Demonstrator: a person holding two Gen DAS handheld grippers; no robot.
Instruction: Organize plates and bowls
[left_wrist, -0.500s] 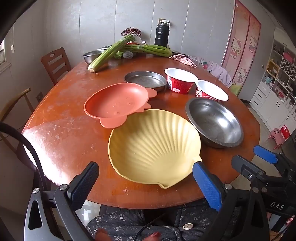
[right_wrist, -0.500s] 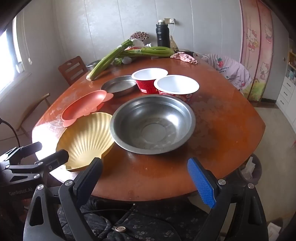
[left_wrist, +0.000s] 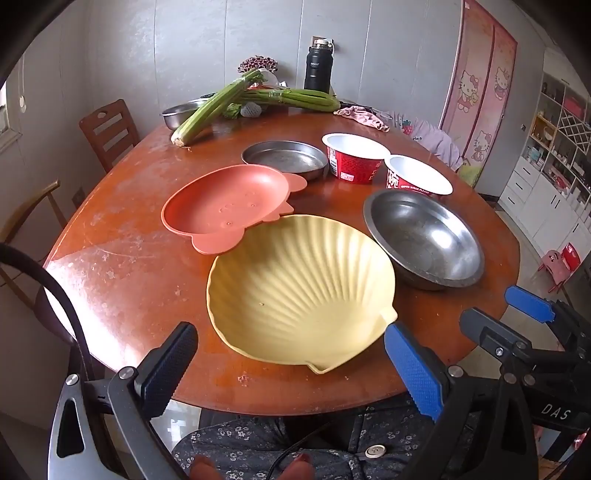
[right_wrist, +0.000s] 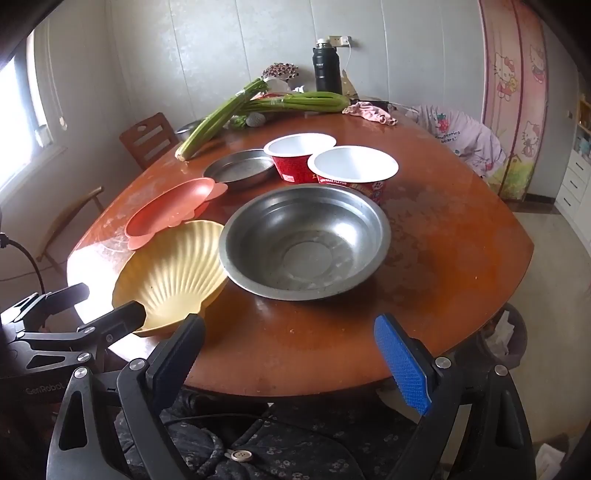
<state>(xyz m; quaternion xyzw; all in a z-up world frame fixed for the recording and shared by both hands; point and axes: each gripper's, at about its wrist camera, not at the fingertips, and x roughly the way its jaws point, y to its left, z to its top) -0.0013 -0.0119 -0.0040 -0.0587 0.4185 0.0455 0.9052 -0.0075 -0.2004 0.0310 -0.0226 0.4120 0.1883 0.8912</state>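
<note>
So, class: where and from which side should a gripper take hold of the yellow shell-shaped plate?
Grip the yellow shell-shaped plate by its thin raised near rim, coming from the table's near edge. That rim faces the open left gripper; the far rim abuts the orange plastic plate.

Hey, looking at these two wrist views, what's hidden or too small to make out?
- Steel bowl at the back: both views, mostly hidden by the celery.
- Print on the red paper bowls: too small to read.
- Near red bowl's side: right view, covered by the large steel bowl.

Dull steel bowl, glossy wooden table
</note>
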